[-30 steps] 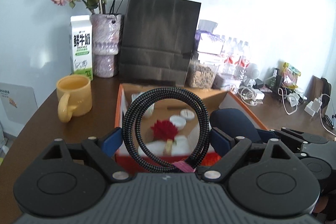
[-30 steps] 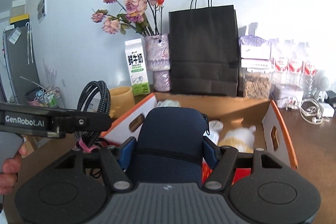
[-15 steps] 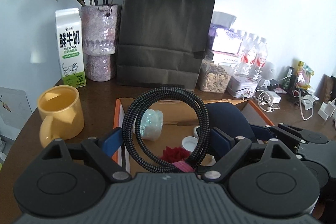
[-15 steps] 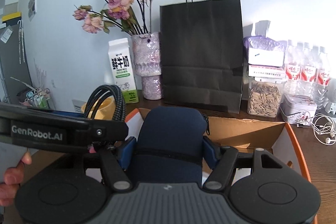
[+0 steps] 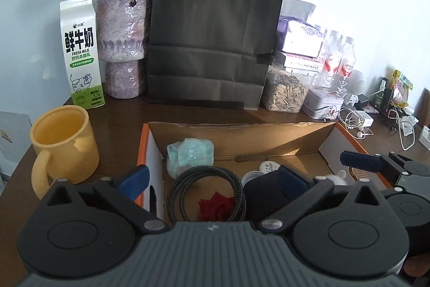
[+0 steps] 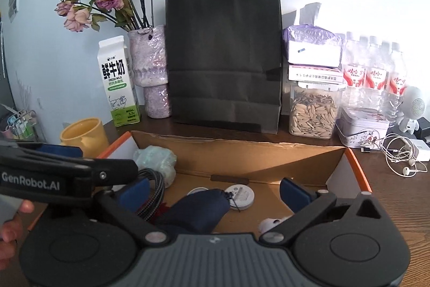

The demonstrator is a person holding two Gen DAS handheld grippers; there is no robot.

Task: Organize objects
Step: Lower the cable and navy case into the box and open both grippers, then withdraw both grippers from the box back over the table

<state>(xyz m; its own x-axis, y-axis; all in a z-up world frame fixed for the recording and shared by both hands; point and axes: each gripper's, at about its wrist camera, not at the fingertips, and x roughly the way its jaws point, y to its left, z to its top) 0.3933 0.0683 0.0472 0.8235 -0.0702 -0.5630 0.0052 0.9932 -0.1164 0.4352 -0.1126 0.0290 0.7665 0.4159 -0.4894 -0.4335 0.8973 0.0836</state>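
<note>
We are working over the open brown cardboard box with orange edges point(image 5: 242, 131), which is sitting at the middle of the dark wooden table point(image 5: 121, 109) as the collecting place, so both tools are hanging above its near half. At twelve o'clock behind it the tall black paper bag point(image 6: 223, 55) is standing against the wall, out of the way.

Our right gripper point(image 6: 215, 192) is spreading its jaws to full width, and the dark navy fabric pouch point(image 6: 199, 209) is lying between them without either pad pressing on it; it is resting on the box floor, we judge because this is its spot. Our left gripper point(image 5: 212, 179) is likewise opening wide, letting the black-and-grey braided cable coil point(image 5: 207, 192) sit loose in the box, at nine o'clock from the pouch.

The pale yellow ceramic mug point(image 5: 64, 144) is waiting outside the box at nine o'clock. A small red artificial flower point(image 5: 217, 209) is showing through the coil.
</note>
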